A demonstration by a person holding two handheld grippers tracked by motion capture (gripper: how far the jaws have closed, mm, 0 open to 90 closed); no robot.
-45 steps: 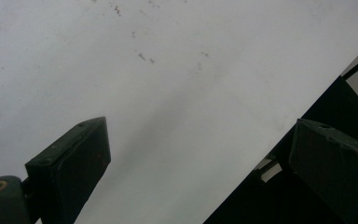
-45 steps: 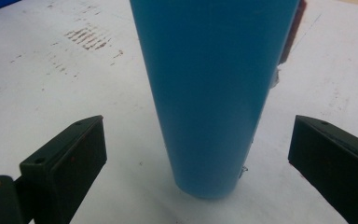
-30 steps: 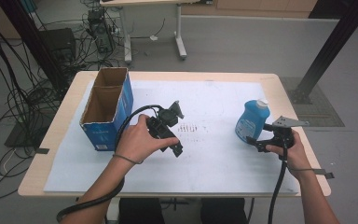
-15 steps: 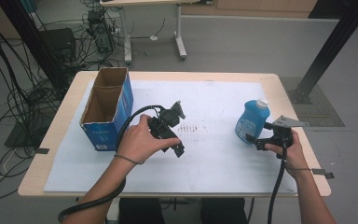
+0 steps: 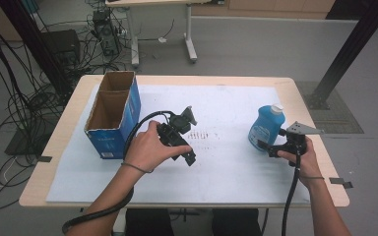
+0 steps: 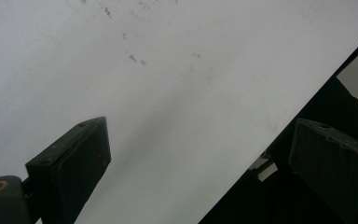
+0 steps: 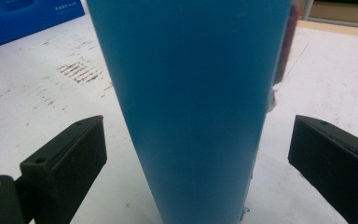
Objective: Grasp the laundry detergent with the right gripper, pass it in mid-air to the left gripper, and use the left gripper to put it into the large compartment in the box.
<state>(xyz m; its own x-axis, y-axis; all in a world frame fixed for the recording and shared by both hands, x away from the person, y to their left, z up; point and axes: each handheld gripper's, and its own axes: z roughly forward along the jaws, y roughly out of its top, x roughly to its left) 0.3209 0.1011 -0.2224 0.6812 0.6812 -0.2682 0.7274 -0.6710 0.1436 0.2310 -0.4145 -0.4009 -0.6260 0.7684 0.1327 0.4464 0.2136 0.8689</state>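
The blue bottle (image 5: 263, 126) stands upright near the worktop's (image 5: 69, 130) right edge. The right tool (image 5: 268, 148) sits just beside it, released, its jaws spread either side of the bottle's body without touching. The left tool (image 5: 188, 156), also released, rests mid-worktop, well apart, near the open cardboard box (image 5: 113, 118).

bottle (image 5: 265, 127): 1 | cardboard box (image 5: 112, 112): 1 | grippers: 2 | table (image 5: 59, 142): 1
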